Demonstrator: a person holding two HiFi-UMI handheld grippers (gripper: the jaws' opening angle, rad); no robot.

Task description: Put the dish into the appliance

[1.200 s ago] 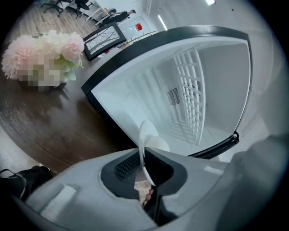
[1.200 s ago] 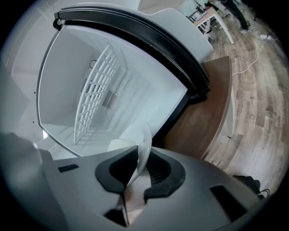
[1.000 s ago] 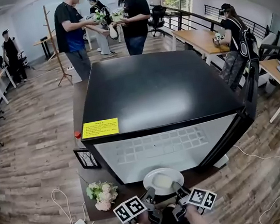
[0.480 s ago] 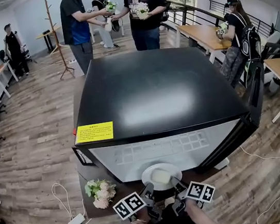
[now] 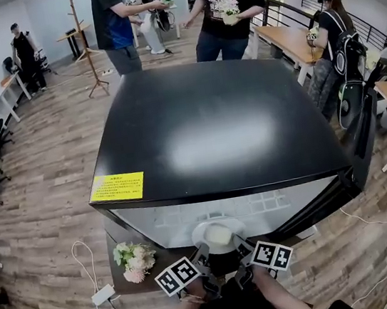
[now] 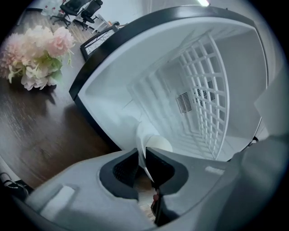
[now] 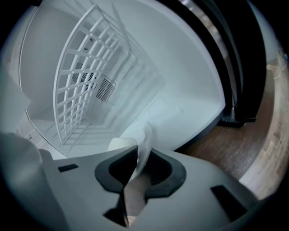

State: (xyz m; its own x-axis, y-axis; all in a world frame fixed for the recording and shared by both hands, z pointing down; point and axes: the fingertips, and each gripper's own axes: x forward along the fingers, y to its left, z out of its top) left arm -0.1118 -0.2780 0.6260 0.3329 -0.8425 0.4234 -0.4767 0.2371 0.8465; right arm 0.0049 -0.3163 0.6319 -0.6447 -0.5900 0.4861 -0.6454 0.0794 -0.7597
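A white dish (image 5: 218, 235) with a pale block of food on it sits at the mouth of the black appliance (image 5: 212, 133), whose white inside (image 6: 171, 76) stands open toward me. My left gripper (image 5: 203, 255) pinches the dish's left rim (image 6: 143, 144); its jaws have just been opening a little, with the rim still between the pads. My right gripper (image 5: 241, 249) is shut on the right rim (image 7: 145, 142). A white wire rack (image 7: 86, 81) lines one inner wall. The appliance's door (image 5: 359, 132) hangs open at the right.
A bunch of pale flowers (image 5: 134, 260) lies on the dark wooden table (image 5: 127, 286) left of the dish, near a small framed picture (image 6: 97, 40). A power strip (image 5: 103, 295) and cables lie on the floor. Several people stand behind the appliance.
Both grippers have carried the dish forward, from in front of the opening to just inside its lower edge. My head has come closer over the appliance.
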